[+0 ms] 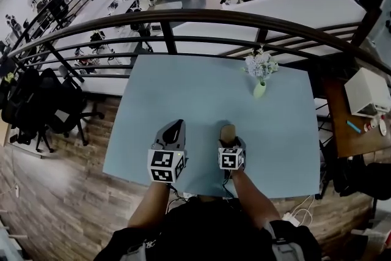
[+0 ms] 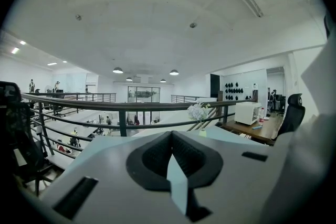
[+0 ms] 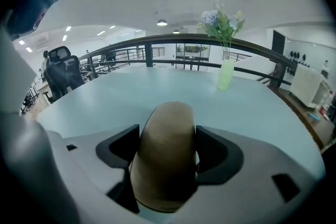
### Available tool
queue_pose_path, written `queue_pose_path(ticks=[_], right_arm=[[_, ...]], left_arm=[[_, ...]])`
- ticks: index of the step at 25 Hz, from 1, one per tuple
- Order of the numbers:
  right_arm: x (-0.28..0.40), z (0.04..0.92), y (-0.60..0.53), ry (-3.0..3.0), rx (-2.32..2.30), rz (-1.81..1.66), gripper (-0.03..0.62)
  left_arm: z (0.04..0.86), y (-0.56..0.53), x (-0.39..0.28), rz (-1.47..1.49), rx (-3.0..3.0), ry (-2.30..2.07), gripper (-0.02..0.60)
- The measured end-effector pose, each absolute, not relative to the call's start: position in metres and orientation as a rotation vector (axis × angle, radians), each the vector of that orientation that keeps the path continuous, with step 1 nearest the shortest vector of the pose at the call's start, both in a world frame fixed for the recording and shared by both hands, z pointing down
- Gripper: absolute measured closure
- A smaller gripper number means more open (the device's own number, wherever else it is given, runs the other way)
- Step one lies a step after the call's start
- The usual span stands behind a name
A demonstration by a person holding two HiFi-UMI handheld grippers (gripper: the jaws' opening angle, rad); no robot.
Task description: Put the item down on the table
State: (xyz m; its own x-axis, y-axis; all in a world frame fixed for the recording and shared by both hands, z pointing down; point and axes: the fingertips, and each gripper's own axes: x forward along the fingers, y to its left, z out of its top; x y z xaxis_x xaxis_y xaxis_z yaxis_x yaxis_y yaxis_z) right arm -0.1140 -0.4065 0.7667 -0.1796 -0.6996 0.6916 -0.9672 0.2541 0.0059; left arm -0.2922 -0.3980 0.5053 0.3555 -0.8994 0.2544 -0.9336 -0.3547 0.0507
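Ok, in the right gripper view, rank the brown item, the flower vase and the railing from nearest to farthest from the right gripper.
1. Brown item: held in the right gripper, between its fingers.
2. Flower vase: on the table, ahead, slightly right.
3. Railing: beyond the table's far edge.

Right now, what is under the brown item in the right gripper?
The pale blue table spreads below the brown item, clamped in the right gripper. The spot directly beneath is covered by item and jaws; contact cannot be told.

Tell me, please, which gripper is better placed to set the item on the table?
Right: the right gripper is shut on the tan item above the table; the left gripper holds nothing.
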Motion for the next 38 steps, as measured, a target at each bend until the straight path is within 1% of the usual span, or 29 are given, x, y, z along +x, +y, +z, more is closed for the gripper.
queue_pose_path(ticks=[7, 11, 15, 18, 21, 28, 31, 32, 34, 38], right_arm=[[-0.114, 0.776, -0.407, -1.924, 1.520, 0.609, 0.249], [-0.108, 0.774, -0.411, -1.981, 1.599, 0.667, 0.247], [-0.106, 0.748, -0.413, -2.068, 1.663, 0.642, 0.247], [-0.098, 0.711, -0.412, -2.148, 1.752, 0.604, 0.260], [-0.088, 0.663, -0.417, -2.244, 1.849, 0.539, 0.296], [-0.061, 0.536, -0.429, -2.466, 2.035, 0.335, 0.444], [-0.046, 0.488, -0.424, -2.513, 2.100, 0.238, 0.490], [-0.040, 0.474, -0.422, -2.513, 2.129, 0.212, 0.511], [-0.031, 0.451, -0.416, -2.505, 2.179, 0.157, 0.594], [-0.024, 0.426, -0.407, -2.506, 2.194, 0.061, 0.595]], left_arm=[[0.502, -0.401, -0.297, 0.267, 2.424, -1.683, 0.568], [0.498, -0.402, -0.296, 0.258, 2.432, -1.684, 0.568], [0.493, -0.404, -0.292, 0.239, 2.444, -1.686, 0.568], [0.490, -0.404, -0.284, 0.229, 2.452, -1.686, 0.568], [0.485, -0.405, -0.274, 0.223, 2.469, -1.680, 0.568], [0.465, -0.408, -0.249, 0.171, 2.547, -1.647, 0.568], [0.459, -0.410, -0.237, 0.156, 2.569, -1.630, 0.568], [0.458, -0.410, -0.234, 0.153, 2.574, -1.624, 0.568], [0.456, -0.411, -0.229, 0.148, 2.584, -1.614, 0.568], [0.453, -0.412, -0.220, 0.138, 2.599, -1.596, 0.568]])
